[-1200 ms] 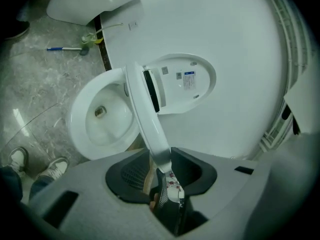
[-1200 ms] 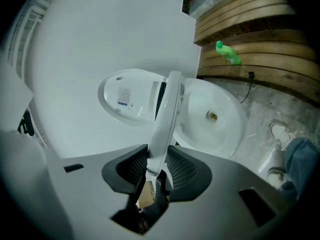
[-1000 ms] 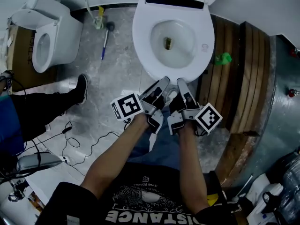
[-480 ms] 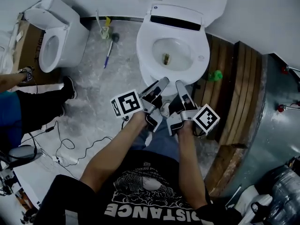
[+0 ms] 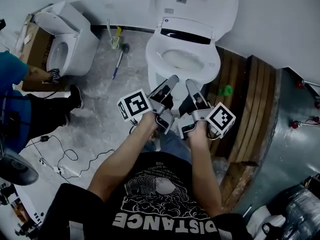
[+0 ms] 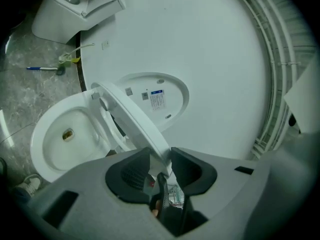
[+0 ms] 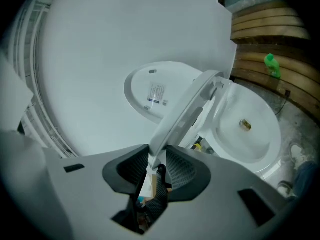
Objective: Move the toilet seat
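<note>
- Both grippers are on. The left gripper has its jaws clamped on the front edge of the white plastic oval toilet seat. The right gripper pinches that same front edge just beside it, a pad pressed on each face.
- The toilet seat is off the rim! It hangs from its hinge at the back of the white ceramic toilet bowl and slants up from there into the jaws. Its front end is well clear of the bowl.
- Behind it, the white rounded toilet lid with its printed label already stands up against the pale wall. Nothing blocks the way back.
- So the grab is done, and by my reckoning the lift is somewhere around halfway: tilted, not yet upright.
- What's left, as I judge it: carry the front edge on up and back about the hinge until the seat leans on the lid. Then open both sets of jaws and draw clear.
- One to watch: two grips this close together on a smooth edge could slip. A dropped seat would slam down on the rim.
</note>
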A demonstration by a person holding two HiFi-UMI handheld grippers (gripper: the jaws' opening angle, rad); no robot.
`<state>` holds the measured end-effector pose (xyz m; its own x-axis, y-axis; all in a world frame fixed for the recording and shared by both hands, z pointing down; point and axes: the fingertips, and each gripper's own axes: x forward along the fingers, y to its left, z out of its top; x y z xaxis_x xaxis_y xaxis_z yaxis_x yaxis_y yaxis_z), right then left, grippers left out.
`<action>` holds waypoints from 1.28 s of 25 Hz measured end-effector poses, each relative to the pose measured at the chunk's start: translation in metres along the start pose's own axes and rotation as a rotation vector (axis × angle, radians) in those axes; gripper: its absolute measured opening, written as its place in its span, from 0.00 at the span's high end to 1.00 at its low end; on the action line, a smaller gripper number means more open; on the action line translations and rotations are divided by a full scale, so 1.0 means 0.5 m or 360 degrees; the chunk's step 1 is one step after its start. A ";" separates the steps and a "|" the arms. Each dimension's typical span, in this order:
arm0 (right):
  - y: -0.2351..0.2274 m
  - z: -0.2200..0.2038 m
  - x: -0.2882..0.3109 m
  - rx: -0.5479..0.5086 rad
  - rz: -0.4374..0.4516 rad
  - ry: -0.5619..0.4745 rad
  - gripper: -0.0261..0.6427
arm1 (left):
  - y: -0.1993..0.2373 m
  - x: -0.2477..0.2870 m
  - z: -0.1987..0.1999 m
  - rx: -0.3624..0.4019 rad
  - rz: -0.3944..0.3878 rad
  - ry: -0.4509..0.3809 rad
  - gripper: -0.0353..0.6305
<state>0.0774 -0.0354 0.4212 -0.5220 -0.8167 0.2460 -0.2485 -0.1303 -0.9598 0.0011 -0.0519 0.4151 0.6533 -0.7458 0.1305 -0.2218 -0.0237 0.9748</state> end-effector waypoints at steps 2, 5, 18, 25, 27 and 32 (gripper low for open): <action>0.020 0.017 0.012 0.0010 0.0021 0.0020 0.79 | -0.018 0.015 0.014 0.0002 -0.0010 -0.0020 0.74; 0.045 0.038 0.029 0.0004 0.0045 0.0055 0.78 | -0.040 0.034 0.036 0.0014 -0.0032 -0.0055 0.73; 0.122 0.128 0.132 0.0022 0.0134 0.0128 0.78 | -0.095 0.135 0.141 0.0011 -0.0055 -0.0127 0.72; 0.161 0.168 0.169 0.0048 0.0175 0.0104 0.78 | -0.124 0.175 0.180 -0.0013 -0.0084 -0.0124 0.72; 0.179 0.174 0.164 0.0037 0.0207 0.0089 0.79 | -0.144 0.176 0.182 -0.0001 -0.0118 -0.0114 0.72; 0.217 0.189 0.156 -0.0022 0.0287 0.0052 0.79 | -0.186 0.177 0.189 0.0047 -0.0202 -0.0101 0.72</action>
<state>0.0867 -0.1661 0.3234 -0.5851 -0.8075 0.0745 -0.1594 0.0244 -0.9869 0.0112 -0.1788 0.3187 0.6304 -0.7763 -0.0059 -0.1624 -0.1393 0.9769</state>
